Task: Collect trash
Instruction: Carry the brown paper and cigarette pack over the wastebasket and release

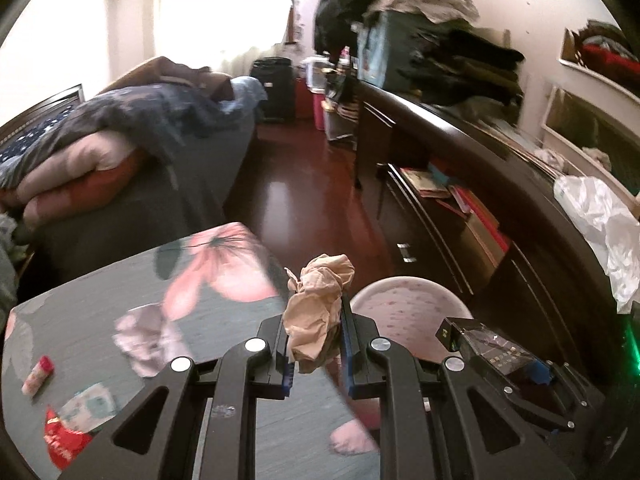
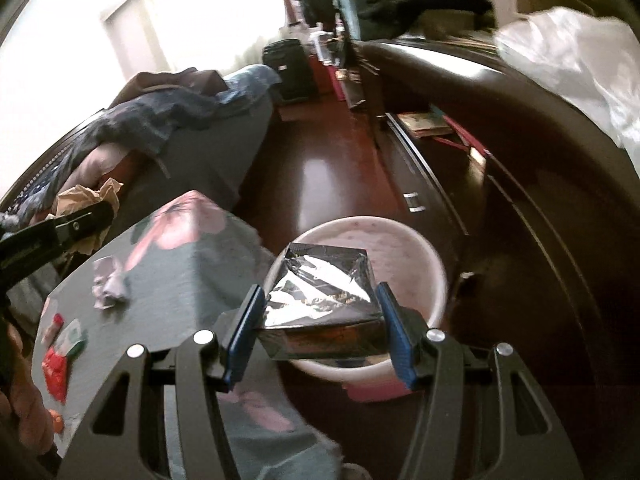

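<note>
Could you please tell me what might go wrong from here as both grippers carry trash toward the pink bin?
The crumpled paper sticks out loosely past the left gripper, which is over the table edge rather than the pink bin; released now, it may miss. The shiny box in the right gripper looks slick and could slip. Both grippers are close together and might collide.
</note>
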Tool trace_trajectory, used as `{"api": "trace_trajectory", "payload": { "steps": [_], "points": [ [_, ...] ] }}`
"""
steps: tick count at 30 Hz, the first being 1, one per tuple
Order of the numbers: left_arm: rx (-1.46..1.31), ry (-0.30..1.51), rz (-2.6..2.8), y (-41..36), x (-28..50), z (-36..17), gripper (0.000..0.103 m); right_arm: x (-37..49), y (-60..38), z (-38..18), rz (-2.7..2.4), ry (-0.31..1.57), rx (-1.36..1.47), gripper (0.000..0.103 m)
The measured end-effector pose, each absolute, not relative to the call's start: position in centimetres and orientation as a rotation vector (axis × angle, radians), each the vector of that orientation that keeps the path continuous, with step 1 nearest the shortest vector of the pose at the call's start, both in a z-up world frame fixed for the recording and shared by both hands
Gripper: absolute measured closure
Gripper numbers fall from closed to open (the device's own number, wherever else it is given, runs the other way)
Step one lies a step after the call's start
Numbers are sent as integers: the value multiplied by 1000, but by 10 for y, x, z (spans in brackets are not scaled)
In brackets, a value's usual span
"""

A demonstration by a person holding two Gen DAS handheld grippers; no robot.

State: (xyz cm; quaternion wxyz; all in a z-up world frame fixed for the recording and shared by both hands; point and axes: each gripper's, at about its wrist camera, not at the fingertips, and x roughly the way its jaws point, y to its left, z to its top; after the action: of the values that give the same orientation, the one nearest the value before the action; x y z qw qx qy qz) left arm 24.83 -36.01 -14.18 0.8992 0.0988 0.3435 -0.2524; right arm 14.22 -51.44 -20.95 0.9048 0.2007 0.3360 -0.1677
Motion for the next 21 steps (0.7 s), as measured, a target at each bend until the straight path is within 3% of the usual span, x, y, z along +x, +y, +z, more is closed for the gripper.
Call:
{"api": "trace_trajectory", "payload": {
  "steps": [16,19,21],
  "points": [
    [298,835,-607,-457,277,-204,84,172,-572,-268,-423,761,450,46],
    [287,855,-616,-464,285,-213,70,181,-574,-278,-441,785,424,44],
    [273,854,-621,-465,288,-215,49,185,-574,-281,-447,792,416,44]
  ]
}}
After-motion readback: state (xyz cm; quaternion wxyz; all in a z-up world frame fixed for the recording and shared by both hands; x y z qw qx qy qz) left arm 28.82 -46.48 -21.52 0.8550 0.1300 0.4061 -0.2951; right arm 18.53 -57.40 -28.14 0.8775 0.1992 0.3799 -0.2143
